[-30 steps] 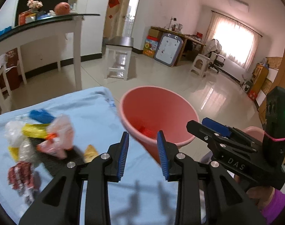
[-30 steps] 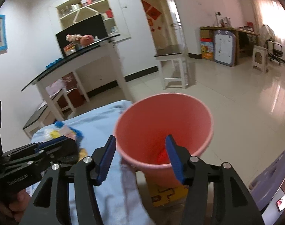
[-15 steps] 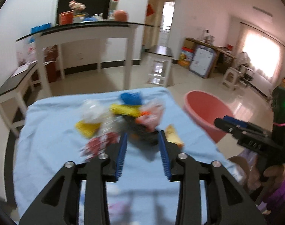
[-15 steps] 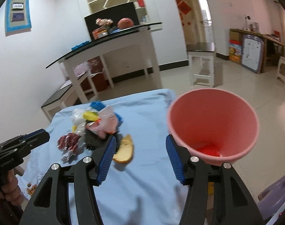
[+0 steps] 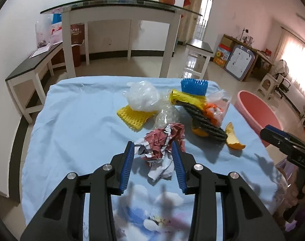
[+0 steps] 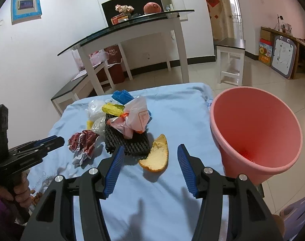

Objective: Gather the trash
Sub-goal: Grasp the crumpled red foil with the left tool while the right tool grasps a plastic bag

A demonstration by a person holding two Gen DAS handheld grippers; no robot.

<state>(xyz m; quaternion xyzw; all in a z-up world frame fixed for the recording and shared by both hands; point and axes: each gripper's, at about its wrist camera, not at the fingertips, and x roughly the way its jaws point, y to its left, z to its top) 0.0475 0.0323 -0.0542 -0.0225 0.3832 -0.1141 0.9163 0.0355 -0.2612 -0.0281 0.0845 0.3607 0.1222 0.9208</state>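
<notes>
A pile of trash lies on the blue-clothed table. Nearest me is a crumpled red-and-white paper. My left gripper is open, its tips on either side of the paper and not pressing on it. Behind the paper are a clear bag, yellow foam net, black net and pink bag. An orange peel lies beneath my open right gripper, apart from its pads. The pink bin stands at the table's right edge with something red at its bottom.
A glass-topped white table stands behind, with a low bench to its left and a white stool to its right. A purple stool sits low beside the bin. Bare cloth lies in front of the pile.
Both grippers have swung from over the pink bin leftward to the trash pile. The left jaws stand wider than a second ago. The right jaws keep the same width.
</notes>
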